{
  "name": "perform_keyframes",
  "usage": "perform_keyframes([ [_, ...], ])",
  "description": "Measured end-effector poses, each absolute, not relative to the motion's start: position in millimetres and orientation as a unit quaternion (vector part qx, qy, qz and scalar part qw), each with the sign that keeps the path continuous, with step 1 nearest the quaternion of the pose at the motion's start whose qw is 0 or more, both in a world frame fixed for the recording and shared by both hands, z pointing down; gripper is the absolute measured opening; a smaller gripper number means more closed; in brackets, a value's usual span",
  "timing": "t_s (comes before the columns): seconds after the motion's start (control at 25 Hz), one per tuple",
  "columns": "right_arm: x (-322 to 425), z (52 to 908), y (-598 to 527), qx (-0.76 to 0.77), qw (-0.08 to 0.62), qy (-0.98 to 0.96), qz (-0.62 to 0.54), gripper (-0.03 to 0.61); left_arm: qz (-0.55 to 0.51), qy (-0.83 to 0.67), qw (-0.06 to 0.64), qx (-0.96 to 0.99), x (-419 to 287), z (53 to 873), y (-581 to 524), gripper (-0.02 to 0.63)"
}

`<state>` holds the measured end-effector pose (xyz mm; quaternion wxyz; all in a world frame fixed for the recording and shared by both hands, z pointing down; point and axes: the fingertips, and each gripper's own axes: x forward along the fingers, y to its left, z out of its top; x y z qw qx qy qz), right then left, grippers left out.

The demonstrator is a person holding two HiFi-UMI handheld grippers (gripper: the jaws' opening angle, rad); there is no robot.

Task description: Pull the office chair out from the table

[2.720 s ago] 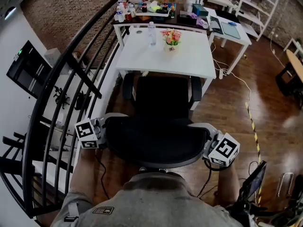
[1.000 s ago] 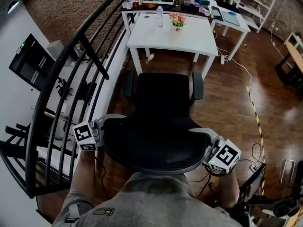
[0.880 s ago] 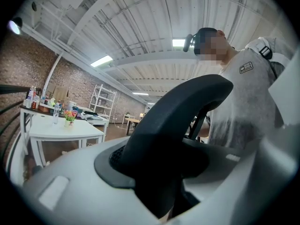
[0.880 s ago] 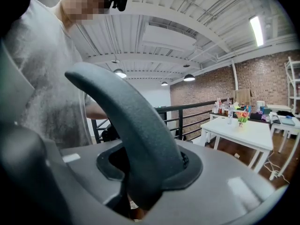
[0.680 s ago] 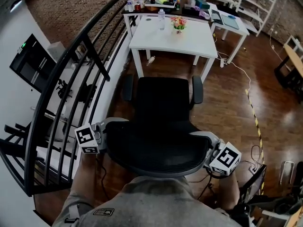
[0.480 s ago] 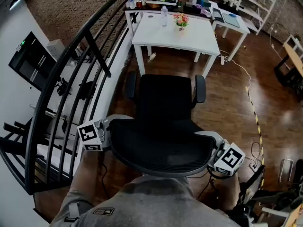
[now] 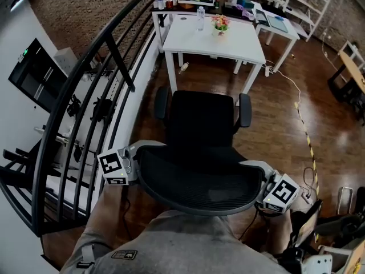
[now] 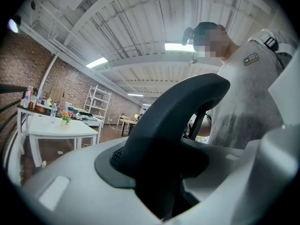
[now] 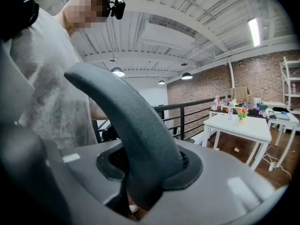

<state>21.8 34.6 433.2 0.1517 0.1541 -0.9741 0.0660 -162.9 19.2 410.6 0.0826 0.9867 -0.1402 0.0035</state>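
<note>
The black office chair stands on the wood floor, apart from the white table behind it. Its curved mesh backrest is right in front of me. My left gripper is shut on the backrest's left edge, my right gripper on its right edge. In the left gripper view the dark backrest rim runs between the grey jaws of the left gripper. In the right gripper view the rim is likewise clamped by the right gripper.
A black railing runs along the left, close to the chair. A bottle and flowers stand on the table. A second white table is at the back right. A white cable and striped tape lie on the floor at right.
The chair has rolled back toward me with both grippers still clamped on its backrest. The gap between the chair and the table has widened.
</note>
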Motion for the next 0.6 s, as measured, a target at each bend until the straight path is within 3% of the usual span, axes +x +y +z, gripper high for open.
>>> perform_keyframes([
  [0.6, 22, 431, 65, 0.162, 0.144, -0.974, 0.06, 0.162, -0.004, -0.132, 0.074, 0.988, -164, 408, 50, 0.195],
])
